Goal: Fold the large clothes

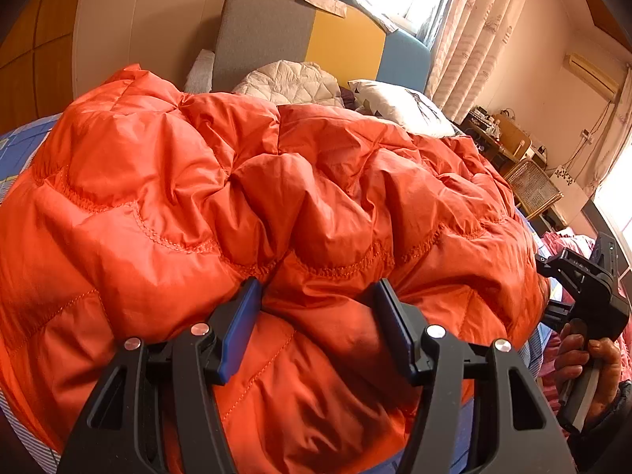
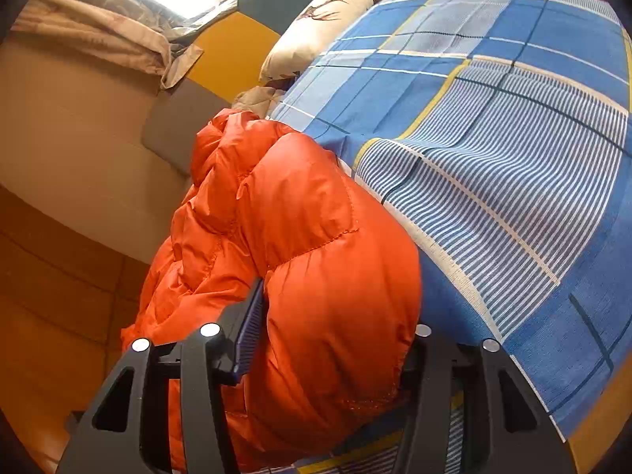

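Observation:
An orange quilted down jacket [image 1: 245,205] lies bunched on the bed and fills the left wrist view. My left gripper [image 1: 316,316] stands wide, its blue pads [image 1: 241,328] around a puffy fold of the jacket's near edge. My right gripper [image 2: 335,335] straddles a thick roll of the same jacket [image 2: 316,268]; its left pad [image 2: 251,335] touches the fabric and the right finger is hidden behind the roll. The right gripper also shows in the left wrist view [image 1: 584,296], held by a hand at the jacket's right edge.
A blue plaid and striped bedsheet [image 2: 493,158] covers the bed. A beige quilted garment [image 1: 292,83] and a white pillow [image 1: 403,106] lie by the grey, yellow and blue headboard [image 1: 316,35]. A wicker chair [image 1: 533,189] and desk stand at right.

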### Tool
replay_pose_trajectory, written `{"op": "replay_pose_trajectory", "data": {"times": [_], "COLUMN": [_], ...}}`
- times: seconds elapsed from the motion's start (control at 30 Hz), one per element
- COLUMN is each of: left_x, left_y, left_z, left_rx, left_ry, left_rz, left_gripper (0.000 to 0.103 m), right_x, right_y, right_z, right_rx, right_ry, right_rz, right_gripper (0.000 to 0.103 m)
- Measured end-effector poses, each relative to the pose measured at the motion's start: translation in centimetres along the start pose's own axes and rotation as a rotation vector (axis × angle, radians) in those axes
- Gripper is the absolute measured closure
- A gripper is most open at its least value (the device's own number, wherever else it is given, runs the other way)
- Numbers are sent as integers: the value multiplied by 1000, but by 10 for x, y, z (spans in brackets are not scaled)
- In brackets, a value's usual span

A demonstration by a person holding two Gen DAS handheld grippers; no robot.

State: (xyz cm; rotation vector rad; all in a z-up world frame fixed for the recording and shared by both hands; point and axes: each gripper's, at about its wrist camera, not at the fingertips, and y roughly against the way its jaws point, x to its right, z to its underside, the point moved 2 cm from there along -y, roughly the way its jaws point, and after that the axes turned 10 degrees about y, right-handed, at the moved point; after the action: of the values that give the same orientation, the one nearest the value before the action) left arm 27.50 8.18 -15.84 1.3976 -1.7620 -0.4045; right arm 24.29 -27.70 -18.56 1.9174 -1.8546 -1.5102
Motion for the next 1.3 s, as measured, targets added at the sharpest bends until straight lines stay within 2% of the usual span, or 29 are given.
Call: {"op": "replay_pose_trajectory", "data": {"times": [0.2,0.3,0.37,0.5,0.63,0.77,0.9,1.07,1.17,1.3], "left_x": [3,3,2,0,-6,-14,-24,-36,-39,-43], "left_y": [-2,-3,-3,-4,-5,-5,-4,-4,-3,2], "left_z": [-3,-3,-3,-2,-1,1,3,5,7,10], "left_rx": [-16,-22,-23,-25,-26,-24,-21,-14,-10,-14], "left_ry": [-11,-12,-10,-3,19,55,101,159,176,202], "left_rz": [-6,-5,-5,3,30,71,118,161,173,186], "left_gripper": [44,44,44,46,48,51,57,64,66,71], "right_x": [-1,-8,-16,-43,-81,-138,-191,-255,-273,-281], "right_y": [0,3,7,20,34,44,41,25,8,-5], "right_z": [0,0,-1,-6,-9,-4,15,49,74,88], "right_rx": [13,22,30,64,99,108,75,-10,-81,-121], "right_ry": [26,55,91,184,257,345,438,564,605,620], "right_rz": [-8,-7,-5,-17,-90,-208,-302,-402,-419,-413], "right_gripper": [62,70,78,84,87,89,89,90,90,90]}}
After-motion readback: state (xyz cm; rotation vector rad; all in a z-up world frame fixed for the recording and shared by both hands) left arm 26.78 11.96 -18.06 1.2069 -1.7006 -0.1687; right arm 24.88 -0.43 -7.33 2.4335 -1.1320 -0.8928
